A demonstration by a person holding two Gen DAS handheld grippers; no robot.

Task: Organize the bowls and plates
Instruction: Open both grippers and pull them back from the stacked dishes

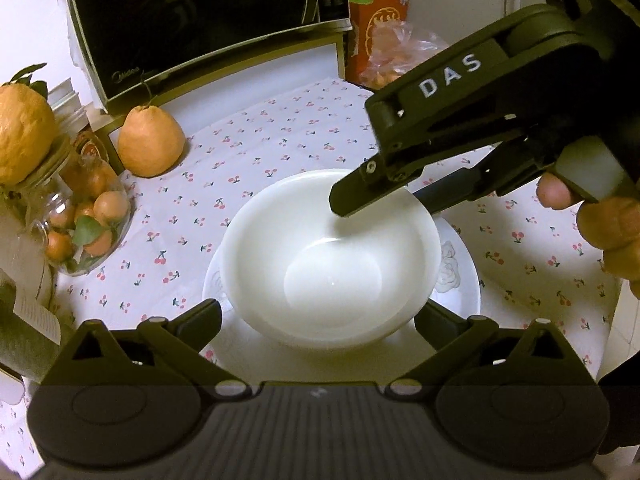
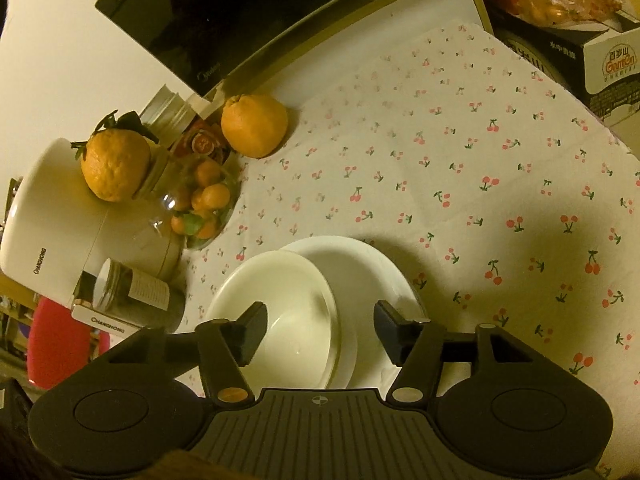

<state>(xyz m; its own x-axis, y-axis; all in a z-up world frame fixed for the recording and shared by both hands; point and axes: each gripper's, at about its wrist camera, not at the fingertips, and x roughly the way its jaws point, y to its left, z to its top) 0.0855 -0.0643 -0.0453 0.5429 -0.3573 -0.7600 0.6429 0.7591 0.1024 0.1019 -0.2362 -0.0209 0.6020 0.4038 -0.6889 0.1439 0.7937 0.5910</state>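
Both fingers of the left gripper (image 1: pixel 318 322) stand apart, flanking the near side of the white bowl (image 1: pixel 332 256), which sits on a plate (image 1: pixel 460 280) on the cherry-print cloth (image 1: pixel 260 136). Over its far rim the right gripper (image 2: pixel 320 328) is spread too, one finger inside, one outside. Glazed ceramic looks stiff, slippery and breakable; pinching the rim seems best.

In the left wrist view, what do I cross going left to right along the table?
Glass jar of small oranges → loose orange by the microwave → white bowl on the plate → right gripper, open over the bowl's far rim.
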